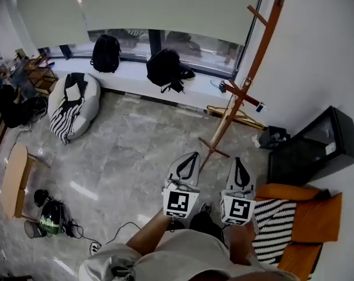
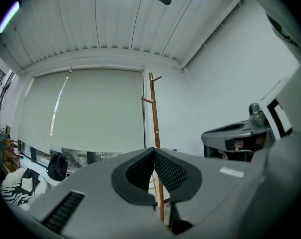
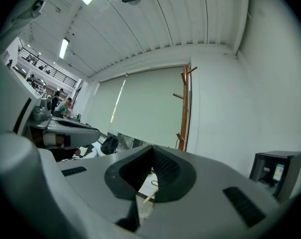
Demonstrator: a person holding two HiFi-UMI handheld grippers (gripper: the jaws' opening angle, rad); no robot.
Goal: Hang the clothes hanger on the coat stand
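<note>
The wooden coat stand rises at the right, near the white wall, with its feet on the grey stone floor. A wooden clothes hanger lies on the floor just behind its base. My left gripper and right gripper are held side by side close to my body, short of the stand's feet. Both are shut and hold nothing. In the left gripper view the shut left gripper points at the stand's pole. The right gripper view has the shut right gripper with the stand beyond it.
An orange chair with a striped cloth stands at my right, and a black cabinet sits against the wall. A bean bag and two backpacks on the sill are far left. A wooden stool and a bag lie near left.
</note>
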